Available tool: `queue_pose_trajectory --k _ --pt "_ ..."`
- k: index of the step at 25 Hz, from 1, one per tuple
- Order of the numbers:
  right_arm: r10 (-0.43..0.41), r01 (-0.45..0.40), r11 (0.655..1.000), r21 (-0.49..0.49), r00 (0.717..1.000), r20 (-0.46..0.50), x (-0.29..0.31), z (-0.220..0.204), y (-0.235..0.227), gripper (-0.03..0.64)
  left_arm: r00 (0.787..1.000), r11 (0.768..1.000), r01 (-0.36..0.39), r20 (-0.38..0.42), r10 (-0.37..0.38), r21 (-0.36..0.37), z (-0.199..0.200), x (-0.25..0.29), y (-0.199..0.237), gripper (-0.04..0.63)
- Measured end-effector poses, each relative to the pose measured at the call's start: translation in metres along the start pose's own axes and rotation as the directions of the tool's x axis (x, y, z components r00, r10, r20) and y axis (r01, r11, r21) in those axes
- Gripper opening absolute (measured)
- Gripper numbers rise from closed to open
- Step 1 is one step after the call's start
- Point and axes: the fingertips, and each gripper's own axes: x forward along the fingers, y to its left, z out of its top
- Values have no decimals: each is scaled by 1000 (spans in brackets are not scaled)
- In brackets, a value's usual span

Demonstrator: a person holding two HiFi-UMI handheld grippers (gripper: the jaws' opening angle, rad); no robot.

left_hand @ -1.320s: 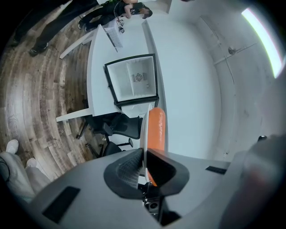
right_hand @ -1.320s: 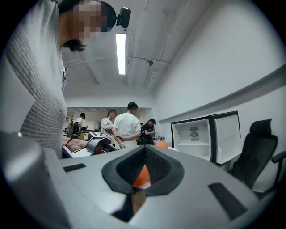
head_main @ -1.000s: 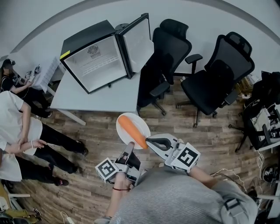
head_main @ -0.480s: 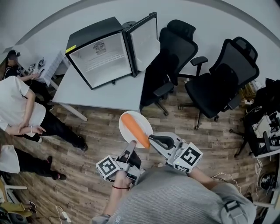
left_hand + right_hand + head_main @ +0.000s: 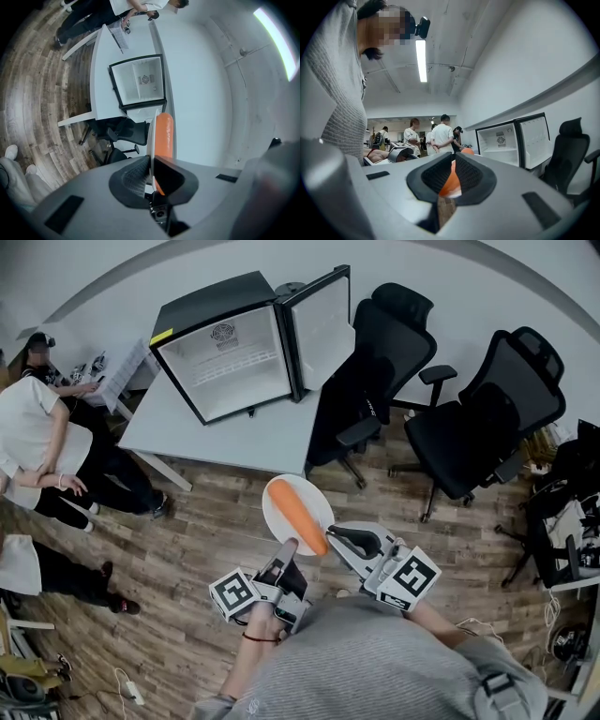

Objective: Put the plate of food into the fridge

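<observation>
A white plate carries a long orange piece of food and hangs in the air over the wooden floor. My left gripper is shut on the plate's near rim. My right gripper is shut on its right rim. In the left gripper view the plate shows edge-on between the jaws, the orange food beside it. Orange food shows between the jaws in the right gripper view. The small black fridge stands on a grey table, its door swung open and its white inside bare.
Two black office chairs stand right of the table, the nearer one close to the fridge door. People stand at the left by the table's end. Wooden floor lies between me and the table.
The fridge and table have slid right and nearer in the head view. Both grippers still hold the plate the same way. The people at left have shifted.
</observation>
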Motion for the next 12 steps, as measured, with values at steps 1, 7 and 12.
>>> queue_pose_trajectory --k 1,7,12 --pt "3 -3 1000 -4 1000 1 -1 1 -2 15 1000 1000 -1 3 1 -1 -1 1 0 31" --pt "32 -33 998 -61 999 -19 -4 1 -10 17 999 1000 -3 41 3 -1 -5 12 1 31" --pt "70 -72 995 -65 997 -32 -9 -1 -21 15 997 1000 5 79 -5 -6 -10 22 3 31"
